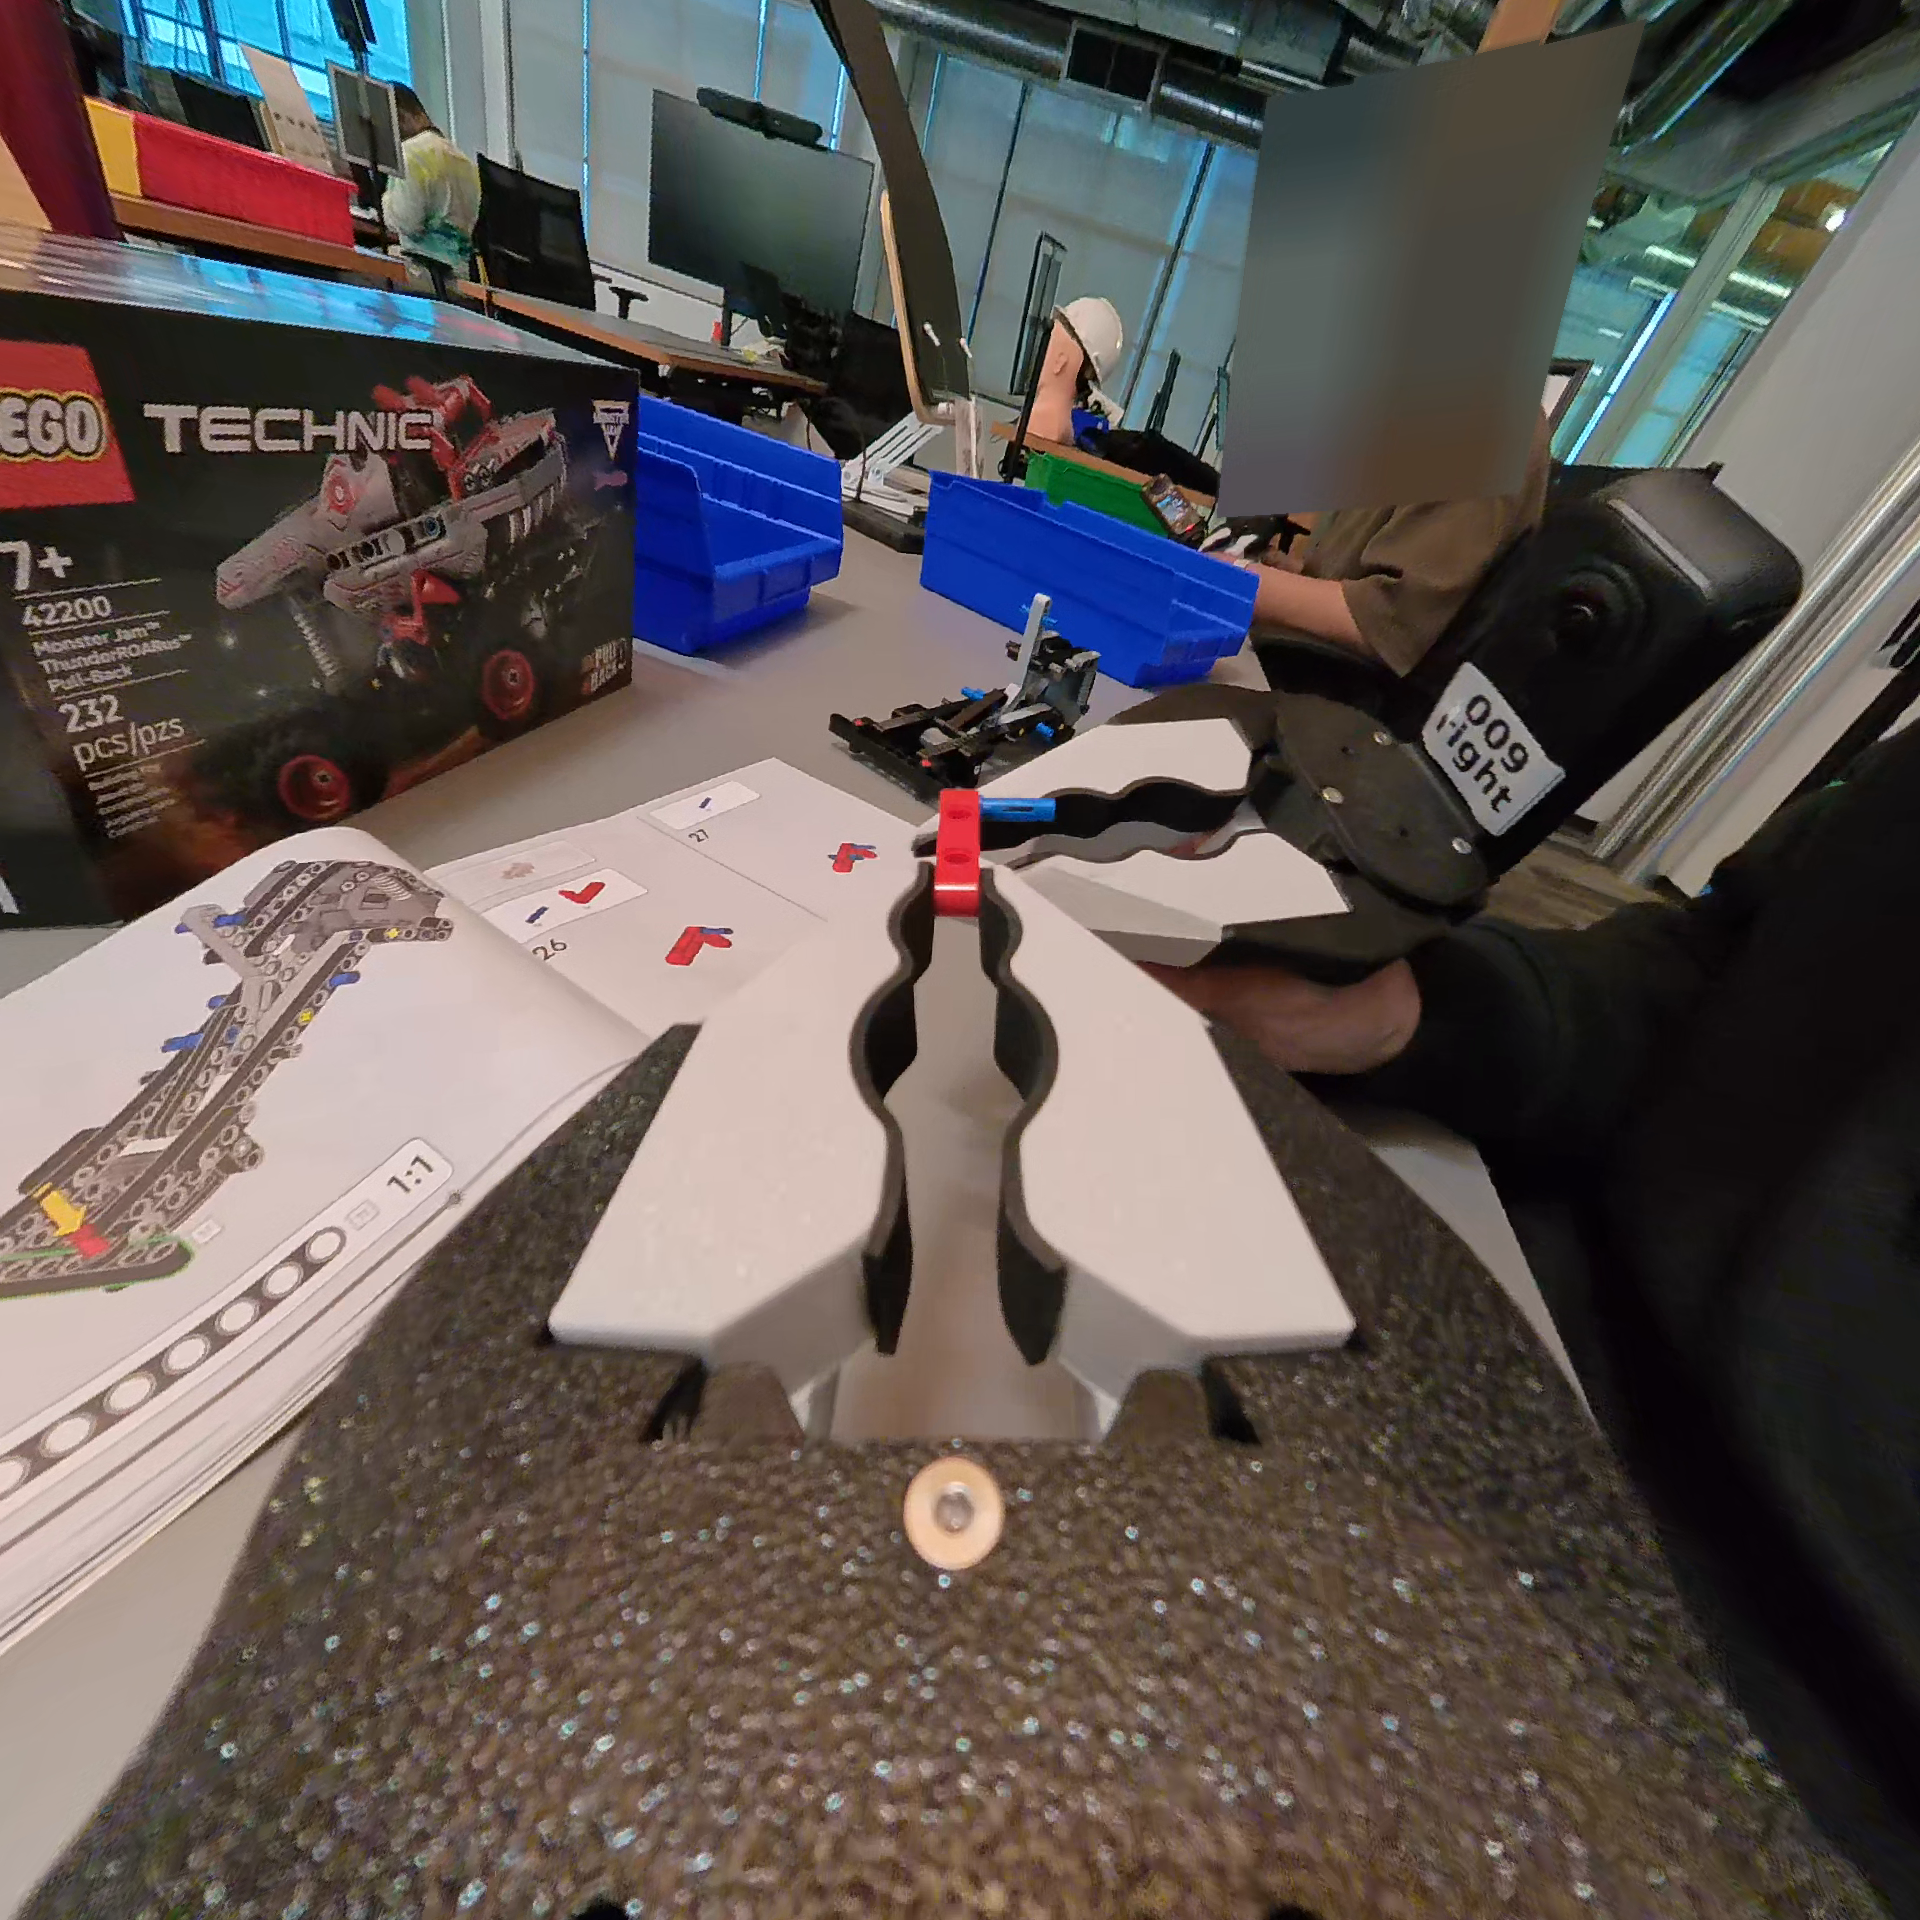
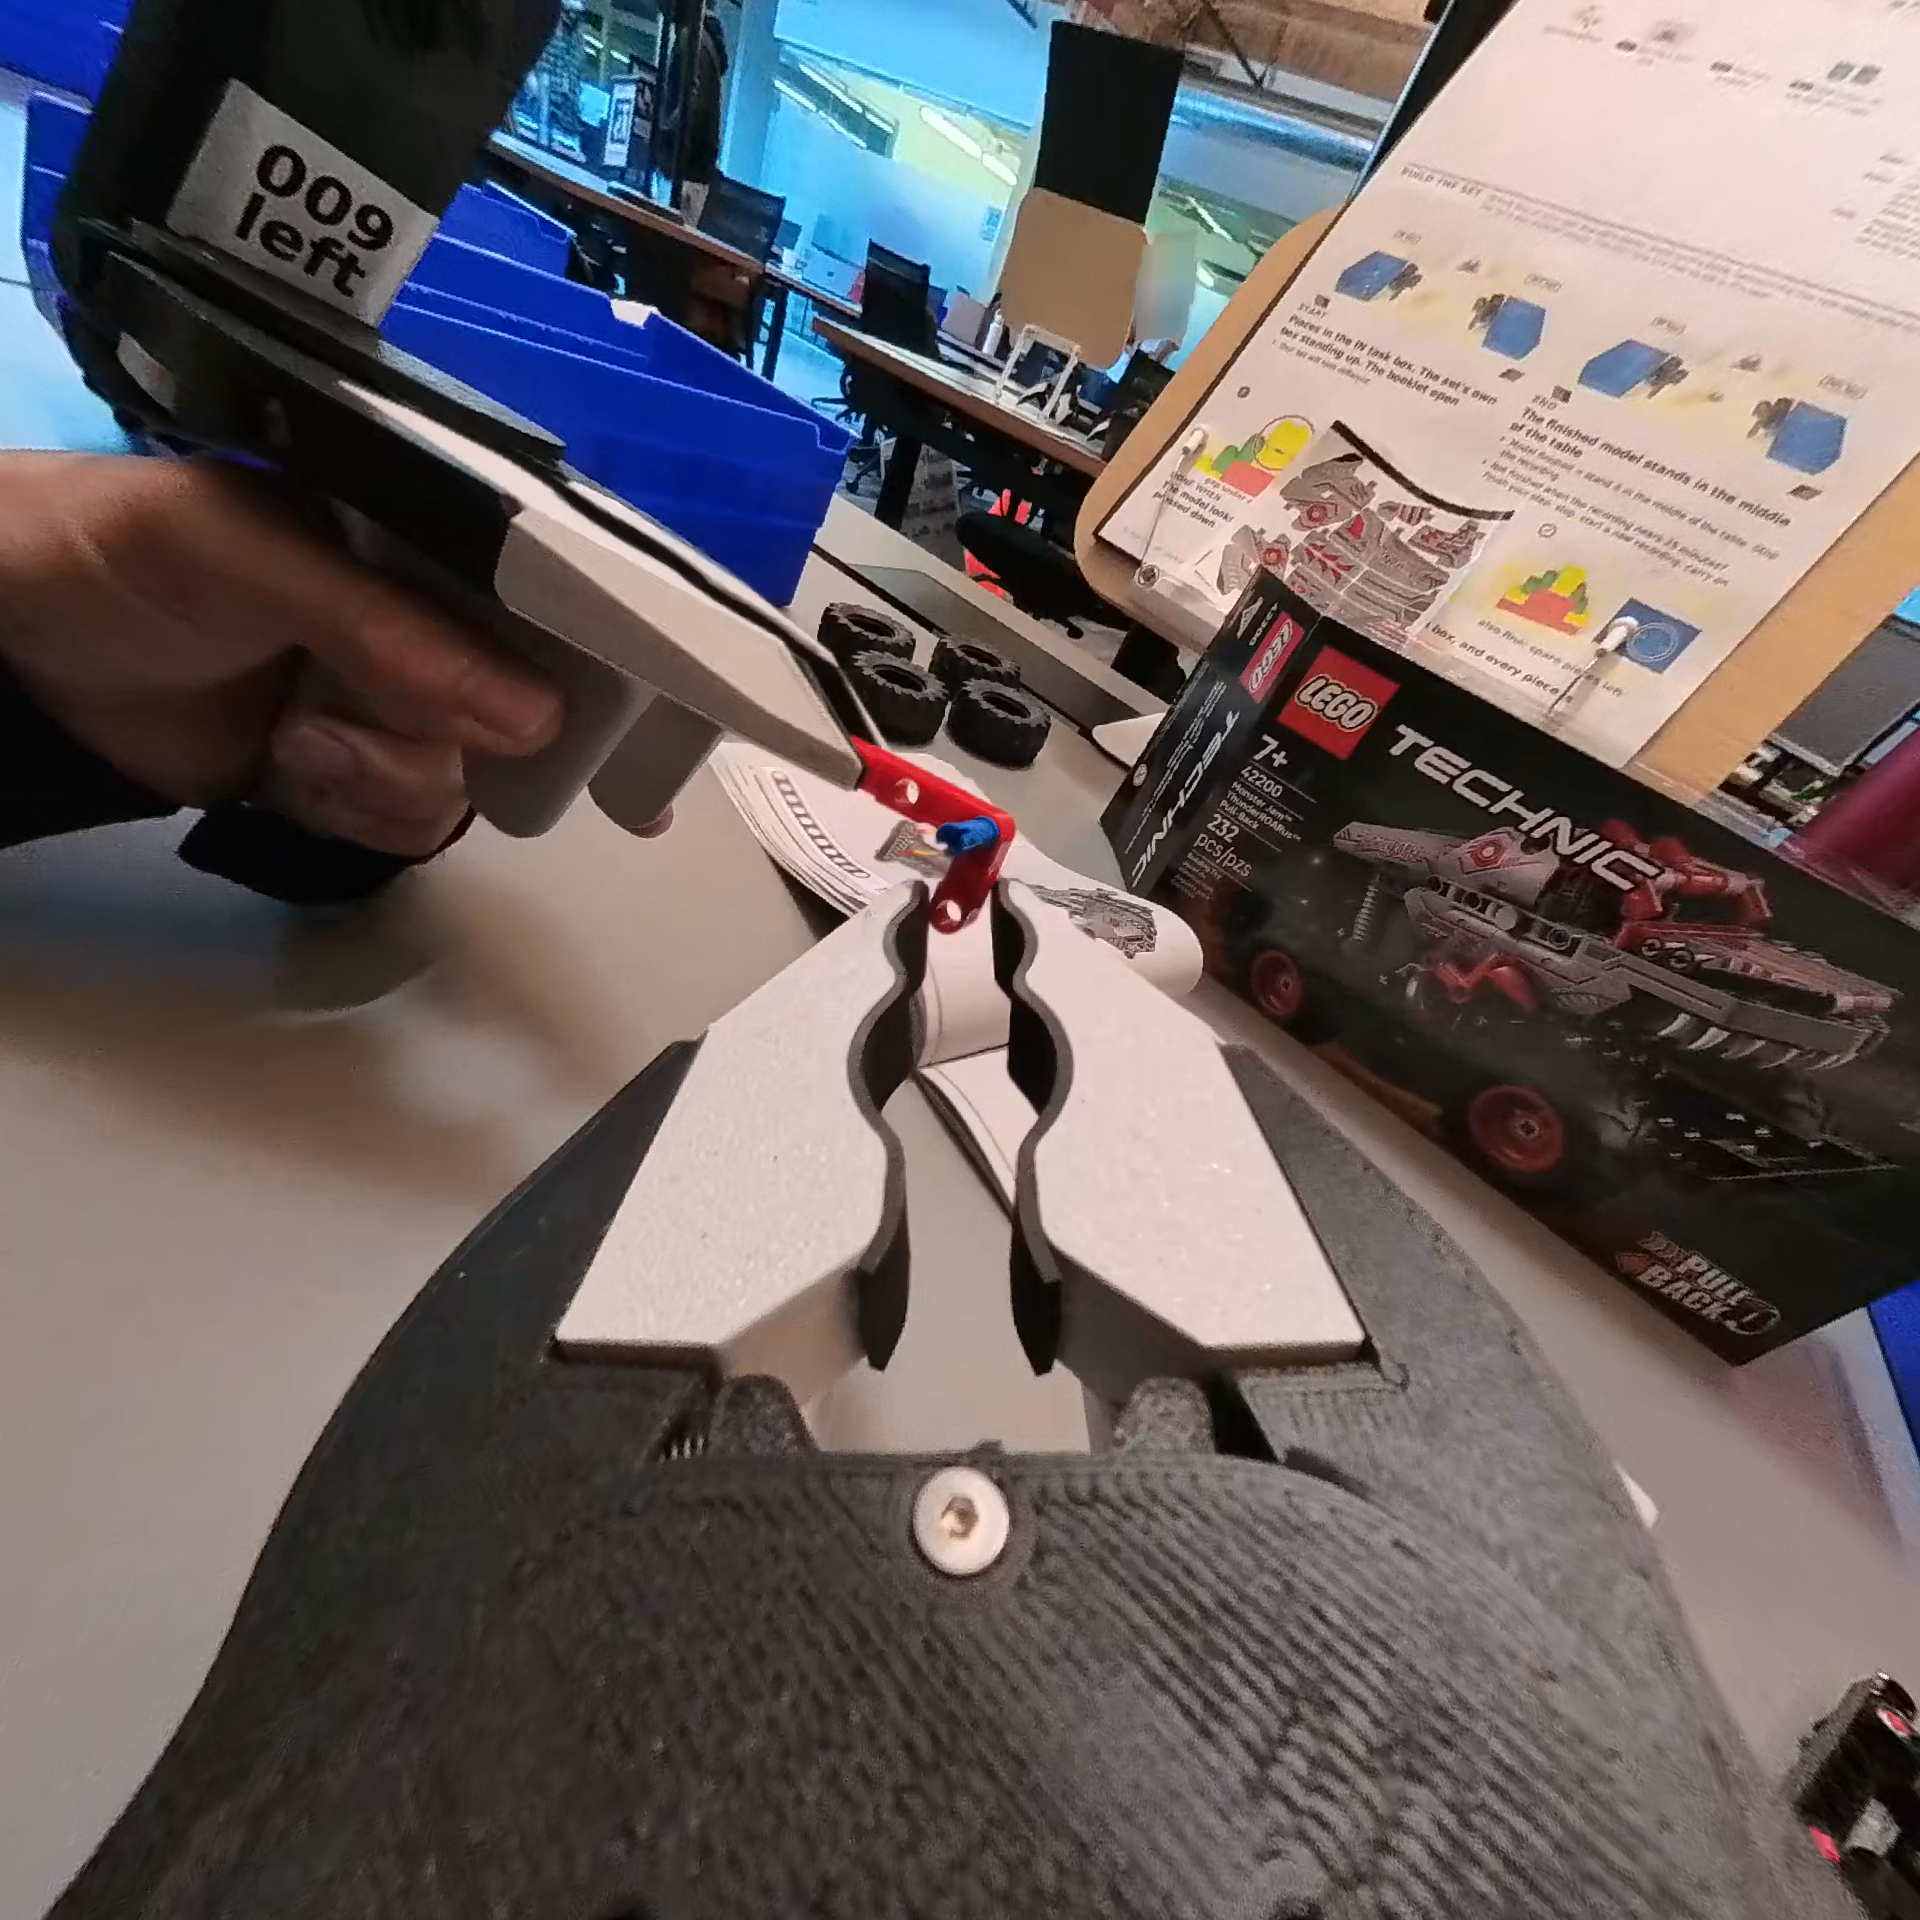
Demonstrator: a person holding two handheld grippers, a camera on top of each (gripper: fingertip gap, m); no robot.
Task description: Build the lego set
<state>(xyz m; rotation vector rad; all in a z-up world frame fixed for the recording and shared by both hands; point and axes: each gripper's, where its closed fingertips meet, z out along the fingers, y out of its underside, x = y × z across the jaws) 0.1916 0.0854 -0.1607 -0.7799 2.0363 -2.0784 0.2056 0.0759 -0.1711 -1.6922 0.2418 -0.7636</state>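
Your left gripper (image 1: 956,896) is clamped on one end of a red angled beam (image 1: 957,850), its fingertips nearly together with the red piece pinched between them above the open instruction booklet (image 1: 312,1049). Seen from the right wrist view, that beam (image 2: 940,831) bends like an L, one leg in the left gripper (image 2: 854,764) and the other pointing down toward your right gripper (image 2: 958,906). A small blue pin (image 2: 971,831) sits at the bend of the beam. In the left wrist view the same blue pin (image 1: 1016,807) lies between the tips of your right gripper (image 1: 982,831), which comes in sideways from the right; its jaws stand narrow, and it looks closed on the pin, though the right wrist view leaves the contact unclear.

Just past the grippers, a black partly built chassis (image 1: 971,712) rests on the grey table (image 1: 727,717). To the left the set's box (image 1: 312,582) stands upright behind the booklet. Beyond the chassis are two blue bins (image 1: 738,530). In the right wrist view four black tyres (image 2: 935,681) sit grouped on the table behind the left gripper, and a printed sheet on a board (image 2: 1558,343) leans behind the box (image 2: 1507,935).
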